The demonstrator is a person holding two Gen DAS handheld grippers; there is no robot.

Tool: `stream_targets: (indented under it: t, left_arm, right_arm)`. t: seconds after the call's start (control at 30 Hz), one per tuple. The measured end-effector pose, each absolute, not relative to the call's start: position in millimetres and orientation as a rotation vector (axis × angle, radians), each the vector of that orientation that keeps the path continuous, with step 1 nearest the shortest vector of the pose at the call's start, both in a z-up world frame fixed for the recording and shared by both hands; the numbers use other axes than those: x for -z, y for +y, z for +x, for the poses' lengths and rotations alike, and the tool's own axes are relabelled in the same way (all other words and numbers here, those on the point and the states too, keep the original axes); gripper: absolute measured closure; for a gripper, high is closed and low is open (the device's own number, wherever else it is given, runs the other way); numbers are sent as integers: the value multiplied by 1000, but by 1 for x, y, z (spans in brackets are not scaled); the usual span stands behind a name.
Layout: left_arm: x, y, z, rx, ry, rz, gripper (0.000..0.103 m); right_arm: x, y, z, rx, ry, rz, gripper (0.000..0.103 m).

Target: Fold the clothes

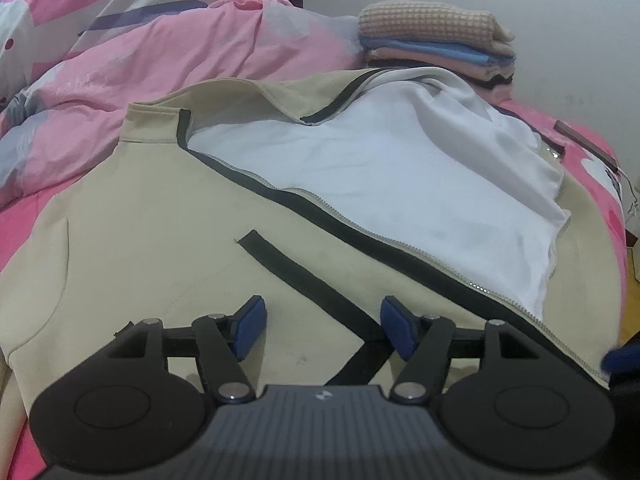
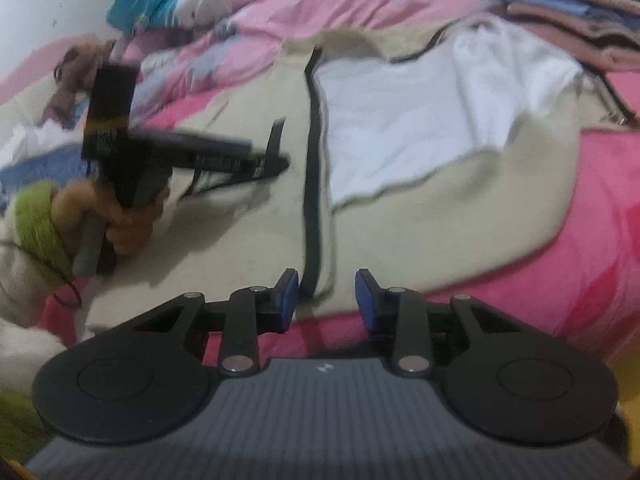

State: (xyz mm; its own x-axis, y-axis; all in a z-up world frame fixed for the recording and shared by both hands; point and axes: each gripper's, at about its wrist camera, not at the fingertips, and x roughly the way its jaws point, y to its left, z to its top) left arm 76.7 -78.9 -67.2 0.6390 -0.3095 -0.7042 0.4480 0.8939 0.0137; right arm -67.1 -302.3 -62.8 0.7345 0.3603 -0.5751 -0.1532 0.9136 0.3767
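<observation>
Gaping left claw (image 1: 323, 330), over jacket (image 1: 160, 216)

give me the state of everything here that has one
beige jacket: spread flat, unzipped, one front panel folded back, white lining showing
clothes stack: folded, piled behind the jacket
pink duvet: rumpled
left gripper: open, over the jacket
right gripper: open, at the jacket's hem

I see a bed with a pink sheet (image 2: 580, 216); on it lie the beige jacket (image 1: 160, 216), a pink quilt (image 1: 168, 48) and a stack of folded clothes (image 1: 436, 48).
</observation>
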Motion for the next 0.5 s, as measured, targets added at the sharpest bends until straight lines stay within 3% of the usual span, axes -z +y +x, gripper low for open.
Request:
stream_targets:
  t: [0.1, 0.17, 0.33, 0.5]
  left_arm:
    - [68, -79, 79, 430, 772, 179, 35]
    - [68, -80, 81, 426, 776, 173, 34]
    - [69, -84, 87, 415, 785, 169, 32]
    - [70, -88, 91, 401, 789, 170, 30]
  right_arm:
    - [60, -307, -64, -275, 680, 298, 69]
    - [55, -342, -50, -209, 641, 390, 61]
    - [53, -416, -17, -21, 540, 516, 61]
    - [58, -444, 17, 170, 501, 321, 61]
